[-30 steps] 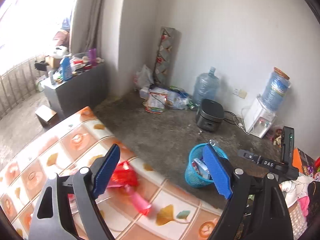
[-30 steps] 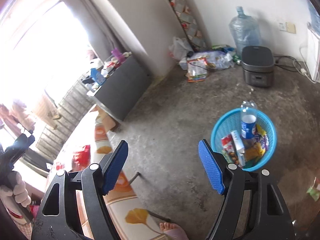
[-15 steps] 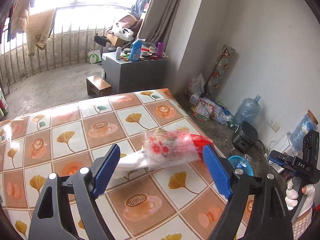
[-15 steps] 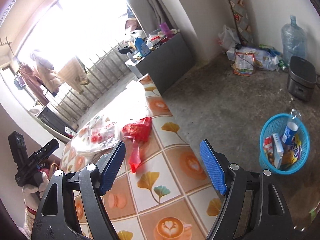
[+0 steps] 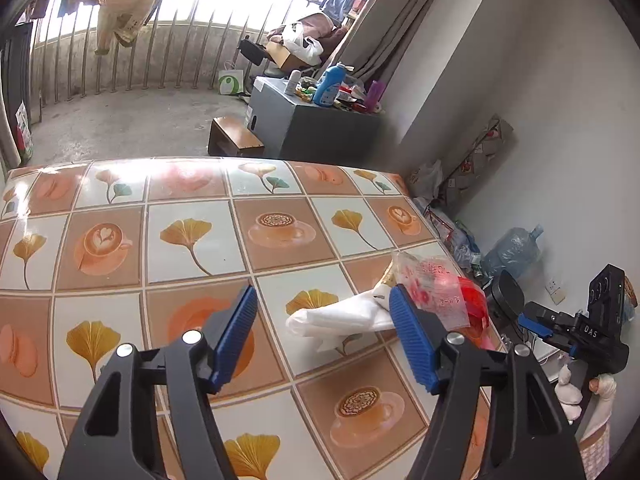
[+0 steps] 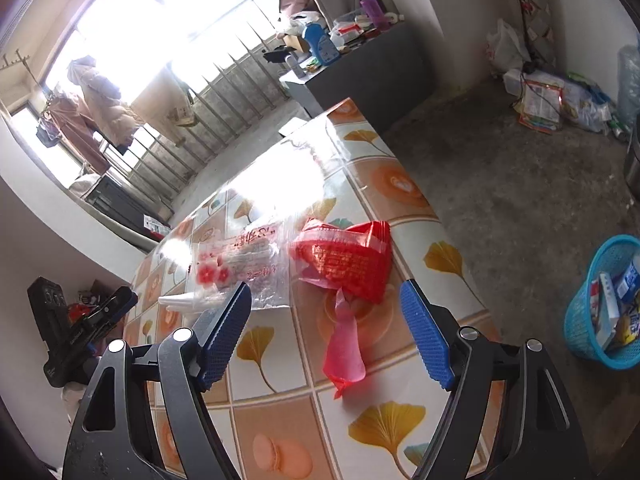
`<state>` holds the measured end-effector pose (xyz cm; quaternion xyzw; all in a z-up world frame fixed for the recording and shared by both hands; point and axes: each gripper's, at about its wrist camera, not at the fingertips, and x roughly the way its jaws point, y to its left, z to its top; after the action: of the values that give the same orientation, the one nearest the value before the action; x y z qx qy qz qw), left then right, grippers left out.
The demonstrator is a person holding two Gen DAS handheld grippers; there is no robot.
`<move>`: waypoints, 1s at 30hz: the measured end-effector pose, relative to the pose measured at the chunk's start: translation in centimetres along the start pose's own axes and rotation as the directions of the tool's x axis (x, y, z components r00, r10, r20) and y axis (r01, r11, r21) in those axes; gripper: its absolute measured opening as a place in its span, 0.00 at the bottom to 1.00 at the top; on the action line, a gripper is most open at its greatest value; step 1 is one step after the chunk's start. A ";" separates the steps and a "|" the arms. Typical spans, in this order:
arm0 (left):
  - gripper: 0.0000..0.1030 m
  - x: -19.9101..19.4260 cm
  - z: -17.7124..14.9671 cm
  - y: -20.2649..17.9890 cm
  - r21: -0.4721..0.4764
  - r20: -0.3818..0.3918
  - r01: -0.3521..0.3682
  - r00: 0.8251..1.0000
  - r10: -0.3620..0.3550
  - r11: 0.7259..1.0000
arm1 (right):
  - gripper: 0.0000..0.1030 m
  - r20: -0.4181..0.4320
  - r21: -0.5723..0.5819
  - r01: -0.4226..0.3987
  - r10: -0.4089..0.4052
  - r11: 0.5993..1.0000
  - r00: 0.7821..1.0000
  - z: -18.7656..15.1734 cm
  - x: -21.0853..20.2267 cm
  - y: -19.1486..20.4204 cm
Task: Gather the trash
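Note:
Trash lies near the right edge of the tiled table (image 5: 192, 240): a white crumpled paper (image 5: 340, 318), a clear plastic bag with red print (image 5: 430, 284) and a red wrapper (image 5: 472, 300). My left gripper (image 5: 322, 340) is open and empty, above the table just short of the white paper. In the right wrist view the red wrapper (image 6: 344, 256) with a pink strip (image 6: 344, 348) lies between the open jaws of my right gripper (image 6: 326, 336), beside the clear bag (image 6: 240, 268). The blue trash basket (image 6: 604, 304) stands on the floor to the right.
A grey cabinet (image 5: 316, 128) with bottles stands beyond the table, with a small wooden stool (image 5: 234, 140) beside it. Water jugs (image 5: 514, 248), a dark cooker (image 5: 506, 296) and bags line the wall. The other gripper shows at each view's edge (image 5: 576, 332).
Both wrist views have swung from the floor and basket onto the table. Both grippers have come closer to the trash pile and stayed open.

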<state>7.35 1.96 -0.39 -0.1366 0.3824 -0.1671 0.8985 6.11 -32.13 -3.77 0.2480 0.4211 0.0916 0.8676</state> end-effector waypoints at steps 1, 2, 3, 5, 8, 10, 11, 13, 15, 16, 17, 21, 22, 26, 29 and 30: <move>0.60 0.3 0.2 0.2 -0.003 0.000 0.004 1.000 -0.004 1.000 | 0.71 -0.006 -0.001 -0.001 0.001 1.000 1.000 0.4 0.6 0.0; 0.58 0.6 0.5 0.4 -0.005 0.000 0.010 1.000 -0.010 1.000 | 0.71 -0.012 -0.005 -0.002 0.002 1.000 1.000 0.8 1.3 0.1; 0.58 1.0 0.8 0.5 -0.005 0.000 0.015 1.000 -0.015 1.000 | 0.71 -0.020 -0.009 0.001 -0.002 1.000 1.000 1.2 2.0 0.0; 0.54 2.1 1.3 0.5 -0.003 -0.005 0.016 1.000 -0.016 1.000 | 0.68 -0.045 -0.020 0.017 -0.018 1.000 0.999 2.0 3.8 0.2; 0.46 4.8 1.7 0.3 -0.009 -0.061 0.015 0.998 -0.015 1.000 | 0.60 -0.085 -0.048 0.029 -0.033 0.998 0.996 2.2 6.1 0.8; 0.41 6.6 1.7 -0.1 -0.006 -0.106 0.008 0.994 -0.009 1.000 | 0.56 -0.106 -0.071 0.022 -0.029 0.997 0.994 2.0 7.3 1.4; 0.38 7.4 1.6 -0.5 0.000 -0.125 0.012 0.992 -0.012 1.000 | 0.53 -0.104 -0.089 0.025 -0.034 0.996 0.994 1.9 7.6 1.8; 0.34 8.5 1.4 -1.2 0.015 -0.155 0.031 0.987 -0.029 0.999 | 0.46 -0.099 -0.128 0.036 -0.048 0.991 0.994 1.6 7.7 2.7; 0.30 9.3 1.0 -2.0 0.022 -0.185 0.062 0.981 -0.057 0.998 | 0.36 -0.125 -0.131 0.008 -0.025 0.991 0.992 1.2 7.8 3.0; 0.29 9.6 0.7 -2.5 0.026 -0.202 0.083 0.976 -0.076 0.996 | 0.33 -0.131 -0.138 -0.001 -0.018 0.990 0.991 0.9 7.7 3.2; 0.26 9.8 0.4 -2.9 0.034 -0.217 0.099 0.972 -0.089 0.995 | 0.30 -0.138 -0.151 -0.005 -0.017 0.989 0.990 0.6 7.7 3.5; 0.20 9.5 -0.6 -3.9 0.054 -0.231 0.122 0.967 -0.107 0.991 | 0.27 -0.155 -0.164 -0.027 0.002 0.986 0.988 -0.5 7.0 3.9; 0.20 9.4 -0.9 -4.0 0.043 -0.240 0.132 0.963 -0.118 0.990 | 0.27 -0.157 -0.162 -0.029 0.003 0.986 0.988 -0.7 6.8 4.0; 0.20 8.2 -2.4 -4.7 0.048 -0.279 0.167 0.949 -0.147 0.985 | 0.25 -0.178 -0.164 -0.043 0.014 0.985 0.984 -2.0 5.9 4.4; 0.19 7.2 -3.7 -5.1 0.039 -0.308 0.197 0.935 -0.176 0.980 | 0.24 -0.198 -0.167 -0.055 0.021 0.984 0.980 -3.1 5.4 4.6; 0.19 6.8 -4.1 -5.3 0.032 -0.318 0.207 0.930 -0.186 0.978 | 0.24 -0.205 -0.170 -0.058 0.022 0.984 0.979 -3.6 5.0 4.7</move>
<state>7.70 -6.03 -5.52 -0.1166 0.4989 -0.2881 0.8090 6.68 -24.97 -6.73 0.1687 0.4923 0.1704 0.8368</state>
